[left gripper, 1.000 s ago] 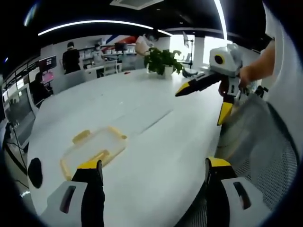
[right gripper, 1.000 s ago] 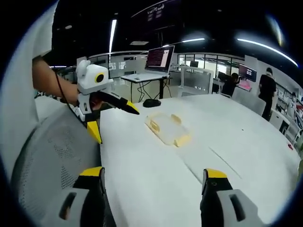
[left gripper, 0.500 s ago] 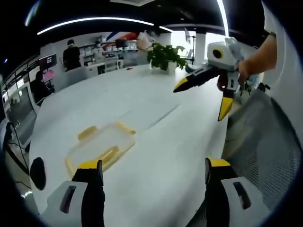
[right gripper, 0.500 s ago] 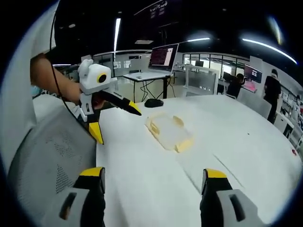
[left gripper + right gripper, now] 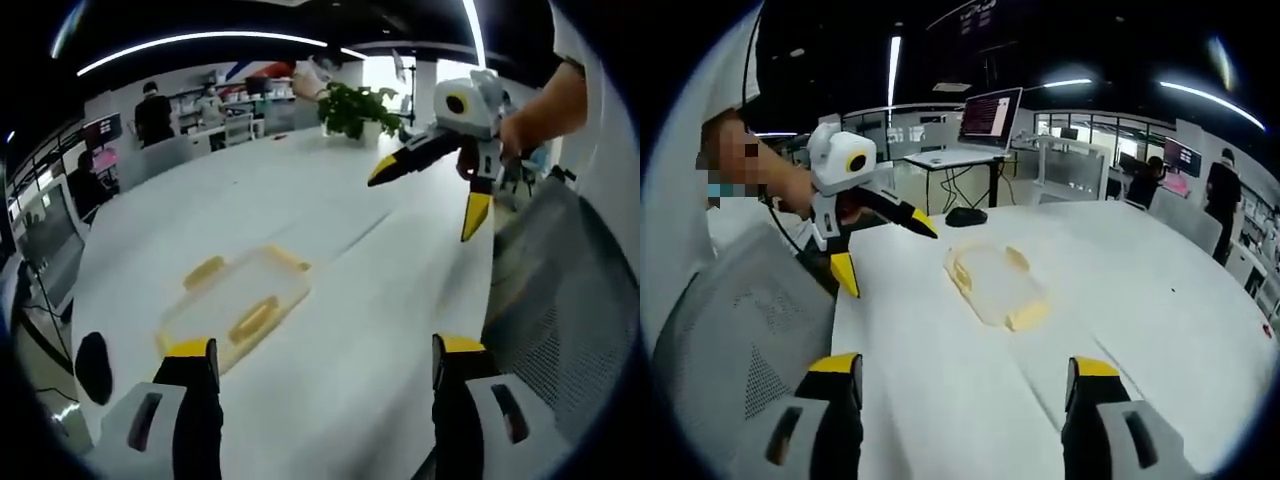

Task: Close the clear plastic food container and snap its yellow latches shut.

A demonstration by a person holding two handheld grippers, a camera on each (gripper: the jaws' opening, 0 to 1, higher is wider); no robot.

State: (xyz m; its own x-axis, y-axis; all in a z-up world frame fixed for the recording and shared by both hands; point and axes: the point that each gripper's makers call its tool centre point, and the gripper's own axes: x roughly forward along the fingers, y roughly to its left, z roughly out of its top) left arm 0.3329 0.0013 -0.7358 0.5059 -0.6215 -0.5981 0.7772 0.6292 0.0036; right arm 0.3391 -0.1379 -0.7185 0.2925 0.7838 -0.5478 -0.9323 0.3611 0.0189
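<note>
Clear plastic container (image 5: 238, 310) (image 5: 996, 285) sits flat on the white bench (image 5: 380, 300), lid on. Yellow latches (image 5: 252, 320) stick out at its edges.

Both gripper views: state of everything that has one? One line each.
clear container: flat on the white table, untouched; lid looks down, cannot tell if seated.
yellow latches: sticking outward, apparently unsnapped.
left hand-held gripper: open, empty, above the table.
right hand-held gripper: open, empty, above the table.
monitor: on, screen lit.
</note>
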